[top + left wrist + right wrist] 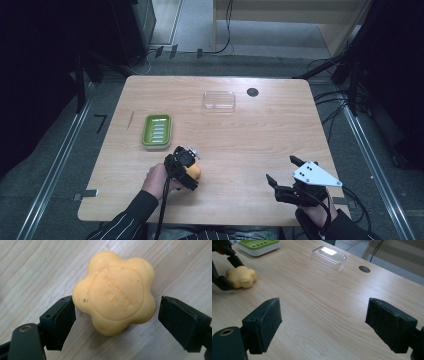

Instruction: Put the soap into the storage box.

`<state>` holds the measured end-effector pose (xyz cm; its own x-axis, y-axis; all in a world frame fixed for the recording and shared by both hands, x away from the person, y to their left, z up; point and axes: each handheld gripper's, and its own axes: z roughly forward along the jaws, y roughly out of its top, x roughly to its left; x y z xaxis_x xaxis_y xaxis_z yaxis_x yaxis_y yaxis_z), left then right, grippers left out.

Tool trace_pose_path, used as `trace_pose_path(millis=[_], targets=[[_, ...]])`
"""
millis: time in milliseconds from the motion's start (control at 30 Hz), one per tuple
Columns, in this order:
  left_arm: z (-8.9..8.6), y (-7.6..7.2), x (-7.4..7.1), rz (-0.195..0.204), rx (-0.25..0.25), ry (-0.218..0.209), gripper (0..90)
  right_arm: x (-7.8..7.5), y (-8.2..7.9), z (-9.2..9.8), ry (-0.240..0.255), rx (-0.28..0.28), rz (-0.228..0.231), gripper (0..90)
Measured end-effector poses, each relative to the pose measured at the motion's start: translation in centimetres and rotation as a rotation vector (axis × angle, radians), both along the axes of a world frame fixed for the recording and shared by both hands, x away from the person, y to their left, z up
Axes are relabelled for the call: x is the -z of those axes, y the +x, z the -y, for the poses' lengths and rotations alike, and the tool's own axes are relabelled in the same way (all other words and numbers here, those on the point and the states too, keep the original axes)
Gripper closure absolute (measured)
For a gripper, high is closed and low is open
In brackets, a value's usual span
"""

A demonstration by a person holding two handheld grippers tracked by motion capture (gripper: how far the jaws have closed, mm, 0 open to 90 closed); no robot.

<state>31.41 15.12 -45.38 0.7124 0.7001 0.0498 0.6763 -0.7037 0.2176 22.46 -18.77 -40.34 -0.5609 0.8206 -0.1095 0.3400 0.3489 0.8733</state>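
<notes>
A yellow flower-shaped soap bar (116, 292) lies flat on the wooden table (240, 145), near its front left (195, 172). My left gripper (116, 312) is open with a jaw on each side of the soap. Its left jaw sits against the soap's edge and its right jaw stands a small gap away. At the front right of the table my right gripper (281, 168) hovers open, and nothing sits between its jaws (323, 312). From the right gripper view the soap (240, 277) lies far to the left.
A green soap dish (157, 131) with a ribbed insert sits behind the soap. A clear plastic lid (219, 99) rests near the far edge, beside a round cable hole (252, 92). Bare wood spans the table's middle and right.
</notes>
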Motion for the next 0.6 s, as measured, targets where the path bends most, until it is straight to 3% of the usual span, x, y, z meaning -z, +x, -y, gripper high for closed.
trace_pose_path(millis=[100, 267, 433, 600], targets=[[0.04, -0.28, -0.17, -0.008, -0.031, 0.007, 16.6, 0.00, 0.00, 0.02, 0.002, 0.001, 0.000, 13.6], [-0.10, -0.27, -0.26, -0.002, -0.040, 0.009, 22.6, -0.01, 0.00, 0.06, 0.005, 0.001, 0.001, 13.6], [-0.61, 0.03, -0.23, -0.012, -0.030, -0.016, 27.5, -0.01, 0.01, 0.05, 0.004, 0.001, 0.000, 13.6], [-0.71, 0.02, -0.32, -0.014, -0.017, -0.008, 29.6, -0.01, 0.00, 0.02, 0.002, -0.001, 0.000, 13.6]])
